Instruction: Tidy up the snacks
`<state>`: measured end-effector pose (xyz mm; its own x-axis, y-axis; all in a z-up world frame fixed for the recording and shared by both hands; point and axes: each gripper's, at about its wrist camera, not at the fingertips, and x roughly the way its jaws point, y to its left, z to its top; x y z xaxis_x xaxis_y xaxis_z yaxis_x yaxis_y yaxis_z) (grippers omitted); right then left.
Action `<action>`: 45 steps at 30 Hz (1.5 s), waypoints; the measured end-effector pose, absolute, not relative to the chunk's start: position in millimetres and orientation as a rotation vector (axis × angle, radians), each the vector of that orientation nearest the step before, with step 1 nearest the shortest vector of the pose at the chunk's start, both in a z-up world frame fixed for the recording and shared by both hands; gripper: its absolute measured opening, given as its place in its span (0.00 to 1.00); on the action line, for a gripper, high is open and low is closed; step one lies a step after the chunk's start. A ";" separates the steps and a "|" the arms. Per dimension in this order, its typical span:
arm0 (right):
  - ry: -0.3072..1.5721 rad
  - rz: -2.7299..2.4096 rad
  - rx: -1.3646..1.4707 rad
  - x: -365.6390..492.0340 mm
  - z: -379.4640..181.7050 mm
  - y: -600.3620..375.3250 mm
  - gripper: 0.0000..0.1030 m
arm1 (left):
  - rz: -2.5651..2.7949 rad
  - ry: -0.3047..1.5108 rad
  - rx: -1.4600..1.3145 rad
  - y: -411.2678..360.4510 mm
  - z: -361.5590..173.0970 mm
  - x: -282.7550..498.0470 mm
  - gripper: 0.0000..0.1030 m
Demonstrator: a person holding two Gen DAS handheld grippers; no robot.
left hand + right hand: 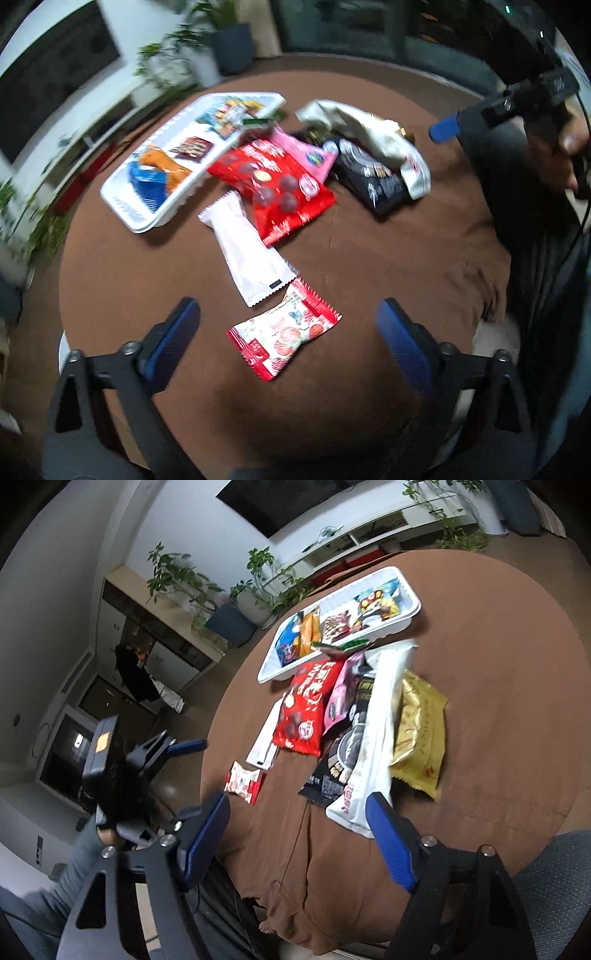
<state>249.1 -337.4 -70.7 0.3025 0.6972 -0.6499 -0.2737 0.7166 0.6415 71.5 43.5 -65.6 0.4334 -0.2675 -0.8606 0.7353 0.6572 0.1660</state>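
Observation:
On the brown tablecloth lies a small red-and-white packet, framed by my left gripper, which stands open above it without touching. Beyond it are a long white packet, a red bag, a pink bag, a black bag and a crumpled white bag. A gold bag lies beside the white one. The white tray holds several snacks. My right gripper is open and empty over the near table edge.
A green packet rests on the tray's near rim. The round table's edge drops to the floor on the left. A person's hand and legs are close by. Potted plants, cabinets and a shelf stand beyond.

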 end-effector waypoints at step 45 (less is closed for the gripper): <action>1.126 0.530 0.272 284.7 -64.9 -334.1 0.62 | -0.557 1.206 0.323 27.8 -113.1 112.7 0.60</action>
